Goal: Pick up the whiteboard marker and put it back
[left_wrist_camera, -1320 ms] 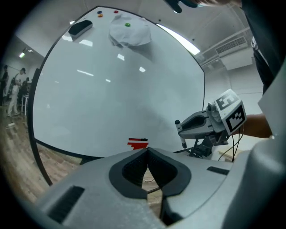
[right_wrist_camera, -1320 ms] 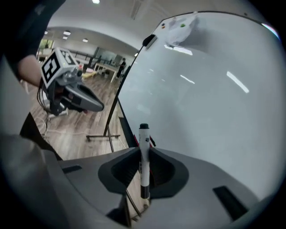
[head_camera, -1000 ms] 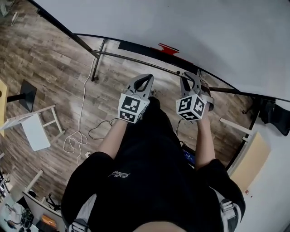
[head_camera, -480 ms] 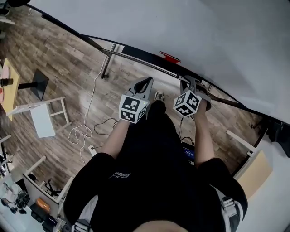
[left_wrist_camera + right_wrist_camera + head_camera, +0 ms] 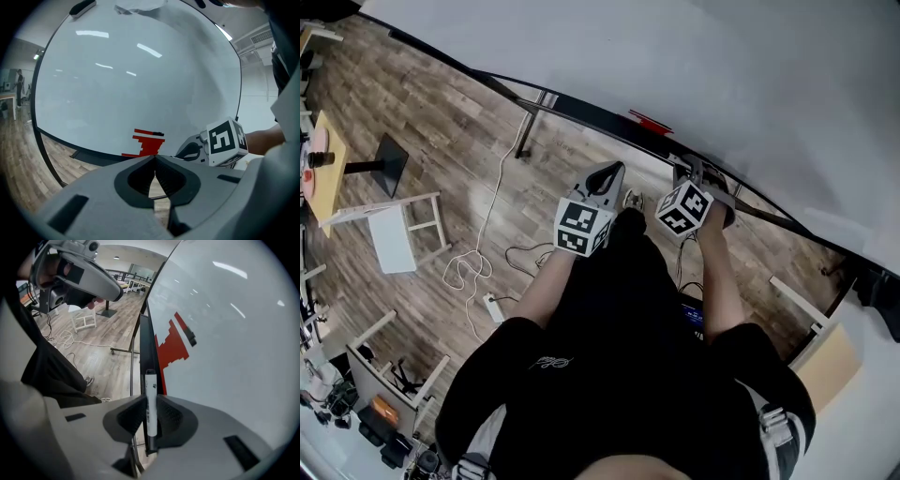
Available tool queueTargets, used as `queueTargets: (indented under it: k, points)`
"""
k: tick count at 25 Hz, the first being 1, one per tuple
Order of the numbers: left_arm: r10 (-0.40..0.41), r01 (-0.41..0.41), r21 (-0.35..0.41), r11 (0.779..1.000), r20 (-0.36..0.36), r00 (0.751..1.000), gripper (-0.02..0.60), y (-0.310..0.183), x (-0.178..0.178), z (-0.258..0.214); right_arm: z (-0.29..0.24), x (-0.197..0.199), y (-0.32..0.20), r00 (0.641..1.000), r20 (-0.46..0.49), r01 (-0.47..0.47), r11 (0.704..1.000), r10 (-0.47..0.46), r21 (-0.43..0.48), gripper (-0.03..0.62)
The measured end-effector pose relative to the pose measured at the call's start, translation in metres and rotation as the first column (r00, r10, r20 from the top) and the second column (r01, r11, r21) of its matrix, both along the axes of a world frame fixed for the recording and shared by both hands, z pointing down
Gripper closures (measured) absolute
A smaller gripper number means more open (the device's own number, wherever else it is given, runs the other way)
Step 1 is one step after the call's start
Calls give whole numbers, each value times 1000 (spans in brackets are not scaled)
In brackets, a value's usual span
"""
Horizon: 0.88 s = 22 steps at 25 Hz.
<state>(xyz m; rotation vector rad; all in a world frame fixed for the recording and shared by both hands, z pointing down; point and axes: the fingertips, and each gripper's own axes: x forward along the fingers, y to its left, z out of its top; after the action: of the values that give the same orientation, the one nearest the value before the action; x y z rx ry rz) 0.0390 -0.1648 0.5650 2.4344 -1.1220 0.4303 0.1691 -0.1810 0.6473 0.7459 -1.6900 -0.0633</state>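
Note:
The whiteboard marker [image 5: 151, 405], white with dark ends, stands upright between the jaws of my right gripper [image 5: 151, 399], which is shut on it. Its tip points at the dark tray [image 5: 146, 348] along the foot of the whiteboard [image 5: 234, 333]. In the head view the right gripper [image 5: 694, 174] hangs just before that tray [image 5: 598, 116]; the marker is hidden there. My left gripper [image 5: 607, 174] is beside it on the left, its jaws shut with nothing in them [image 5: 154, 159]. The left gripper view also catches the right gripper [image 5: 188, 150] low at the right.
A red stepped patch with a small black piece [image 5: 649, 120] sits on the board just above the tray. The board's metal stand leg [image 5: 525, 136] reaches the wooden floor. A white cable and power strip [image 5: 492, 306], a white stool [image 5: 394, 239] and a table [image 5: 323, 173] lie to the left.
The right gripper has sunk toward the tray with the marker still in it. The left gripper has drifted a little right, closer to the right one.

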Motion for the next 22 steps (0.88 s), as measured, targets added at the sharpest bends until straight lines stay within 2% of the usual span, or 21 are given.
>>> queueTargets:
  k: [12,22]
  points:
    - [-40,41,-16,999,22,999,575,-1,-2,6,11,-9,-3,999,25,36,999,-35,-19,539]
    - [-39,40,-16,999,31,999,575,-5,-1,3,15,-15,-9,998,39,48,999,-47,-25,540]
